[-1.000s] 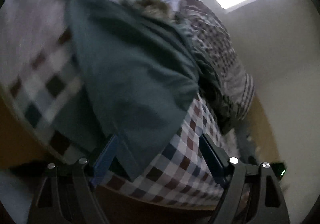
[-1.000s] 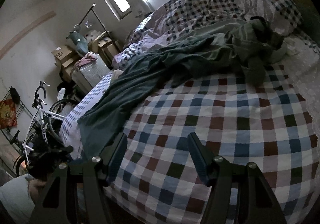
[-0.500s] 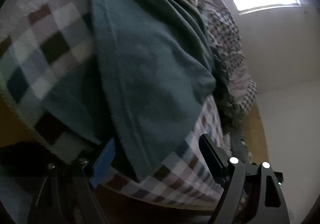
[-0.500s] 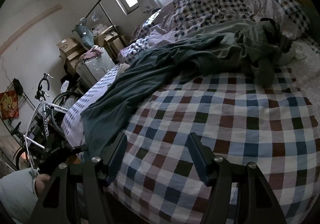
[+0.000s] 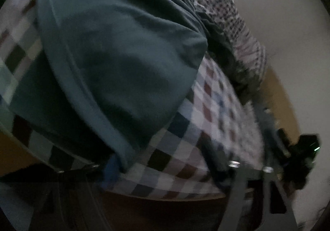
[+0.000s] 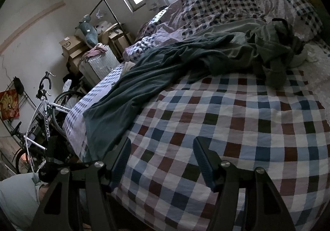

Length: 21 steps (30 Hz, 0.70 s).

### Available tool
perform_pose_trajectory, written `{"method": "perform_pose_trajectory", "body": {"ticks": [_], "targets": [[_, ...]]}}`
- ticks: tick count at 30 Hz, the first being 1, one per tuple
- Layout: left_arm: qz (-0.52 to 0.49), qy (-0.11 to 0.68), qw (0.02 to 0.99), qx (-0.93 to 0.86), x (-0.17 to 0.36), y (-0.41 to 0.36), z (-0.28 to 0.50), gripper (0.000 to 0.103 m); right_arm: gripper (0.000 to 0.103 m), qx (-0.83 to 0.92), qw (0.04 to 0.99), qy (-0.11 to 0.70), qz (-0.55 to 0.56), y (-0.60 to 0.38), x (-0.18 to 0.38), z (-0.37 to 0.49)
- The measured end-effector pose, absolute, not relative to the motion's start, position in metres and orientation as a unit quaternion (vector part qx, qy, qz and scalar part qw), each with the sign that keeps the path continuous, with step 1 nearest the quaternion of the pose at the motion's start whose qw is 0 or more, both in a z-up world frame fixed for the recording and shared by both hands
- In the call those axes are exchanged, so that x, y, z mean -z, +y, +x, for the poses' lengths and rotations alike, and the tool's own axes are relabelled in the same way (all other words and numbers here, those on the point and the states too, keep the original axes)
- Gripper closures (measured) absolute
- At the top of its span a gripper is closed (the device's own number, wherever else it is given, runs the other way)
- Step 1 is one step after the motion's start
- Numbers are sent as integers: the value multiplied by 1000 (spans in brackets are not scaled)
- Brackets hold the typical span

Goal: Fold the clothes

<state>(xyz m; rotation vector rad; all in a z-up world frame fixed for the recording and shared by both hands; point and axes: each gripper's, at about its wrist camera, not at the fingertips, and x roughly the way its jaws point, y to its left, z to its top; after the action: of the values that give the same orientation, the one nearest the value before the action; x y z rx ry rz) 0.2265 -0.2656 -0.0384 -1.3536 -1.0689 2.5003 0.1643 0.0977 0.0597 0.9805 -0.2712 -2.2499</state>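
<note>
1. Covering most of the bed, the checked blanket (image 6: 237, 119) lies bare ahead of the right tool (image 6: 162, 161), whose jaws stand spread and empty.
2. Teal garment (image 5: 115, 49) drapes over the bed's corner edge; the left tool (image 5: 163, 171) is closing, hem between its jaws.
3. Bicycle (image 6: 41, 111) crowds the bedside.

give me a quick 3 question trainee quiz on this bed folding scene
1. True or false: the right gripper holds the dark green garment.
2. What lies directly under the right gripper's open jaws? A) checked blanket B) bicycle C) grey-green clothes pile
3. Fill in: the left gripper has the garment's ____ edge between its closing jaws.

Key: 1 false, its jaws are empty; 2 A; 3 hem, the bottom edge at the near end of the bed.
</note>
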Motion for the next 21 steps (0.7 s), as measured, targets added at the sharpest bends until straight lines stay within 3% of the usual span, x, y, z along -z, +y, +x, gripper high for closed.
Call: {"method": "perform_pose_trajectory", "body": {"ticks": [1, 4, 11, 17, 21], "targets": [[-445, -343, 45, -826, 36, -266, 227, 82, 37, 859, 331, -103, 376, 97, -59, 164], [-421, -380, 64, -821, 27, -276, 233, 100, 37, 857, 335, -102, 378, 95, -58, 164], [-362, -444, 150, -806, -21, -275, 242, 101, 37, 854, 337, -106, 382, 95, -56, 163], [-301, -457, 255, -797, -94, -245, 229, 101, 37, 854, 335, -118, 381, 100, -57, 163], [-277, -470, 211, -811, -92, -284, 241, 101, 37, 849, 339, -121, 388, 100, -55, 161]]}}
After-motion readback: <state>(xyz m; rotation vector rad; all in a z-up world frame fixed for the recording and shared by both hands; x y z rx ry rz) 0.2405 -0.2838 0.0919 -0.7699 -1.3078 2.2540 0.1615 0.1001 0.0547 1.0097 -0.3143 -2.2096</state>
